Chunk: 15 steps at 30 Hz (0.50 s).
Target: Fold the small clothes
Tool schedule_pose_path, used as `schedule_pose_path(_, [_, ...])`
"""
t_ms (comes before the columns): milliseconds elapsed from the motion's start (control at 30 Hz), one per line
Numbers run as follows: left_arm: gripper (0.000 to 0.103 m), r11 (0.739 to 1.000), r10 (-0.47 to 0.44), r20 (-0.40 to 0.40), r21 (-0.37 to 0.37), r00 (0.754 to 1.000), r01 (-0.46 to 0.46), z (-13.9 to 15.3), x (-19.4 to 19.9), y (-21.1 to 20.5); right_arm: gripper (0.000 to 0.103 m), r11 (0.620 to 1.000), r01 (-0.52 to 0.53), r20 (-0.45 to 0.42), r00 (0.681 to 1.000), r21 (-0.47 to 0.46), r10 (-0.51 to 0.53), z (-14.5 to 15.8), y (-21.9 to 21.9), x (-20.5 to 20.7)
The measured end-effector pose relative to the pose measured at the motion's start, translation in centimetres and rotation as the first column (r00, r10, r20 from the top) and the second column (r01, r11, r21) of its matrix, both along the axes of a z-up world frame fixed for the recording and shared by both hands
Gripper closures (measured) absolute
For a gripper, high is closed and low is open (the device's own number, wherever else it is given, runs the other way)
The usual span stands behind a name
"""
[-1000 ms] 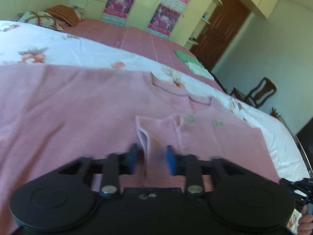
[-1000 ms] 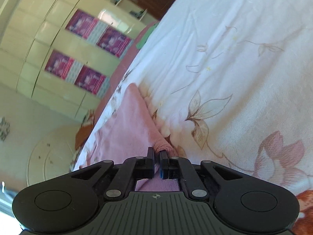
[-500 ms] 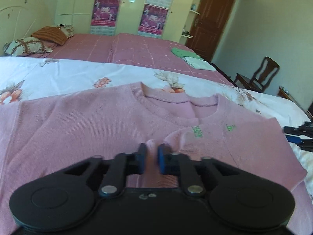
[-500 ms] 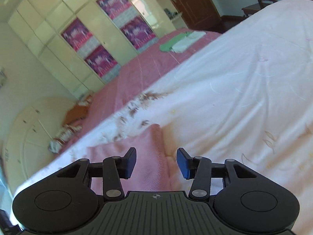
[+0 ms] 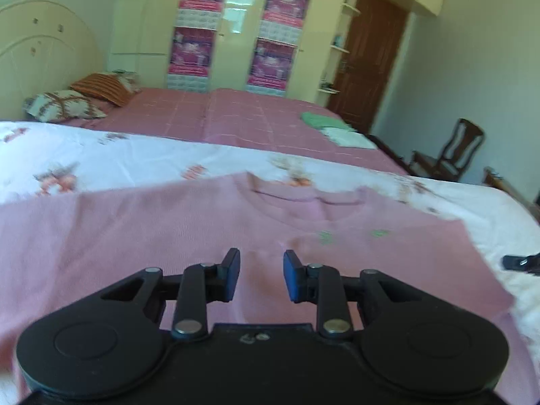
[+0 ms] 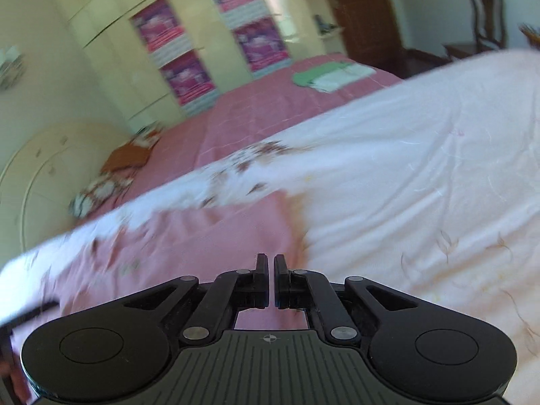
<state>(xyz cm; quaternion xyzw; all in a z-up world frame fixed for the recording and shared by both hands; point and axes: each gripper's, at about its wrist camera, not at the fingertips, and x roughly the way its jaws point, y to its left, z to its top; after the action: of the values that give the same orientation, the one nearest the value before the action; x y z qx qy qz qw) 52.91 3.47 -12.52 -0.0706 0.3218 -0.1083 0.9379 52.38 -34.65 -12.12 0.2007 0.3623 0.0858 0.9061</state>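
A pink knit sweater point(image 5: 135, 229) lies flat on the white floral bedsheet point(image 5: 101, 158), neckline at the far side, its right sleeve folded in over the body. My left gripper point(image 5: 261, 271) is open and empty, hovering just above the sweater's middle. In the right wrist view the sweater point(image 6: 216, 236) lies under and ahead of my right gripper point(image 6: 270, 270), whose jaws are nearly closed with nothing between them. The right gripper's tip also shows in the left wrist view point(image 5: 519, 263), at the sweater's right edge.
A second bed with a pink cover point(image 5: 236, 121) lies beyond, with folded green and white clothes point(image 5: 334, 128) on it and pillows point(image 5: 64, 106) at its head. A wardrobe with posters point(image 5: 236, 33), a brown door point(image 5: 371, 60) and a wooden chair point(image 5: 455, 152) stand behind.
My left gripper let go of the folded sleeve, closed briefly, then opened and drew back. My right gripper released the sweater's edge, opened, then closed empty and lifted away.
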Motion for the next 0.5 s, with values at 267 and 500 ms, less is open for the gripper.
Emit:
schedule_pose_path(267, [0.055,0.985,-0.094,-0.048,0.138,0.994,0.100,-2.6,-2.3,-5.3,0.101,0.992,-0.044,-0.061,0.997,-0.115,0.037,-3.4,3.5,-4.0])
schedule_pose_path(500, [0.037,0.996,0.068,0.012,0.057,0.998,-0.069,-0.4,-7.6,3.2,0.042,0.996,0.071,0.026,0.997,-0.060,-0.070,-0.7,4.1,-7.4])
